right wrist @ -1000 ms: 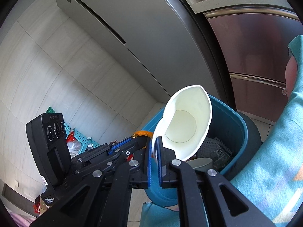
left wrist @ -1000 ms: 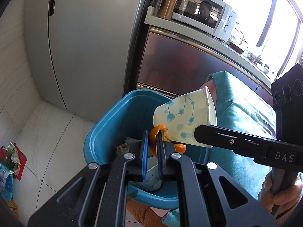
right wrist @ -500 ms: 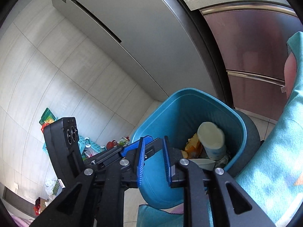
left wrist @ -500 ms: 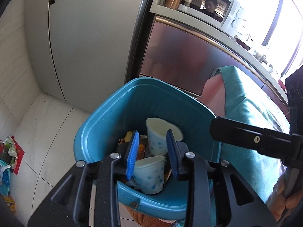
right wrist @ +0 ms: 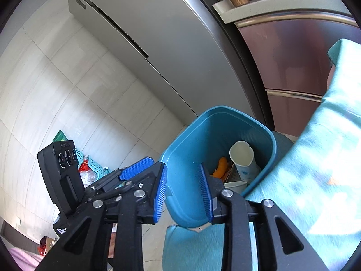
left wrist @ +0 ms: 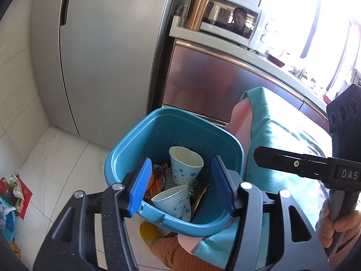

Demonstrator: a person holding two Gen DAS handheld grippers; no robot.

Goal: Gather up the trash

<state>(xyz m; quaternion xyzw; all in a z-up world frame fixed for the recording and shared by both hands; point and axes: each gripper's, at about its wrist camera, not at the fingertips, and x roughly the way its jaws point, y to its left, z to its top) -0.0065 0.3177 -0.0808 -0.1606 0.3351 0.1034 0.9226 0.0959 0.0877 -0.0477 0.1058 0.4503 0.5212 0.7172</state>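
The bin's [left wrist: 173, 133] floor is hidden under the trash, and its near rim is cut by the left gripper's [left wrist: 180, 183] fingers. A dark wrapper [left wrist: 199, 188] beside the lower cup [left wrist: 174, 202] is too crumpled to identify. In the right wrist view that lower cup shows only as a sliver of white rim behind the right gripper's [right wrist: 183, 186] finger. The floor clutter [left wrist: 11, 194] left of the bin is too small to make out. Below the bin, a yellow slipper [left wrist: 150, 232] and an orange sleeve or trouser leg [left wrist: 169, 253] are only partly seen.

Both grippers hang over the bin's near edge with nothing between their blue pads [left wrist: 141, 183]. The left jaws are opening and stand fairly wide. The right jaws are opening too, at a narrower gap, and through it only the bin's outer wall is seen.

Inside the bin, the upper cup [left wrist: 186, 169] stands roughly upright near the middle, mouth up. The lower cup lies tilted against the near wall, just under the left gripper. An orange peel [right wrist: 220, 167] sits at the bin's left side, next to a brown wrapper [left wrist: 159, 176]. The cups lie below and beyond the left pads, framed between them, not touched. A teal cloth [left wrist: 277, 135] lies right of the bin, touching its rim. A hand [left wrist: 336, 225] grips the right gripper's handle at the right edge.
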